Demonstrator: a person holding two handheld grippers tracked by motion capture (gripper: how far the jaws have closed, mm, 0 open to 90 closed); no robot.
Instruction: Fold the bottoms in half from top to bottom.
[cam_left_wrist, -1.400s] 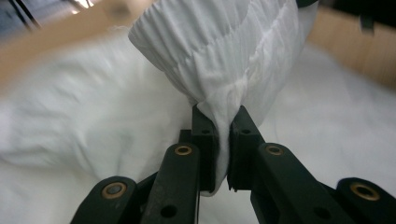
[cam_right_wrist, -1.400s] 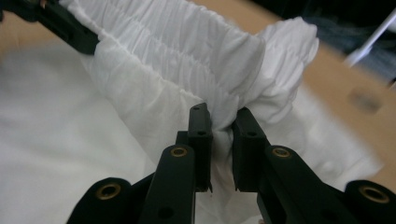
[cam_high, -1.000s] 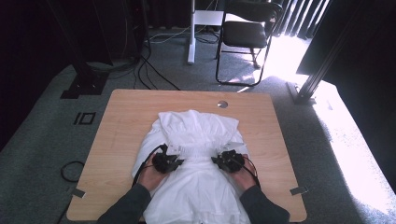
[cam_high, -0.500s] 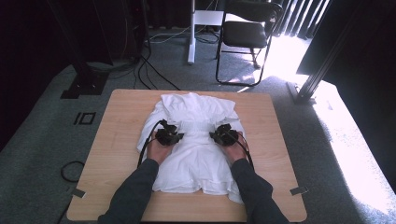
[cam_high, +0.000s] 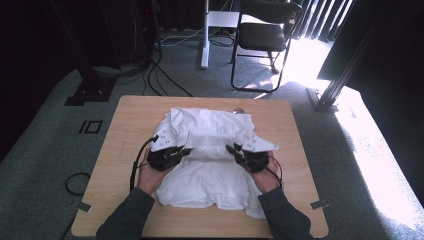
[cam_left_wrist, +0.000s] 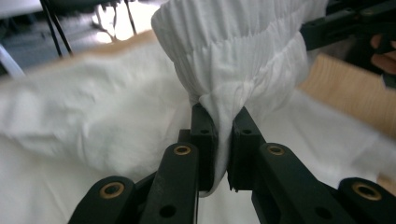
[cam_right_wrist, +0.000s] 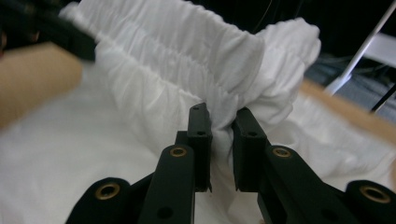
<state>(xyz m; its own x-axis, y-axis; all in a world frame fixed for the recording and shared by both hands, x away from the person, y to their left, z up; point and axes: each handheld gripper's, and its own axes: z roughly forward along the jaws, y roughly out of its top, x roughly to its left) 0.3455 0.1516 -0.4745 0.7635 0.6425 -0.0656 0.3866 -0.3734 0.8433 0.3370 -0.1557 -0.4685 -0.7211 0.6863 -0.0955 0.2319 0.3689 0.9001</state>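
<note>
Both the left gripper (cam_high: 186, 150) and the right gripper (cam_high: 234, 149) are pinching the white garment's (cam_high: 207, 172) gathered elastic waistband (cam_left_wrist: 243, 60), stretching it between nine and three o'clock.

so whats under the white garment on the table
The wooden table shows bare around the white garment. What lies beneath the cloth is covered. Both the left gripper and right gripper pinch its gathered band, raised above the rest.

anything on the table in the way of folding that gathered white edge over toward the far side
Nothing visible. Both claws, left and right, already pinch the gathered edge of the white garment; beyond it lie its own cloth and bare table.
</note>
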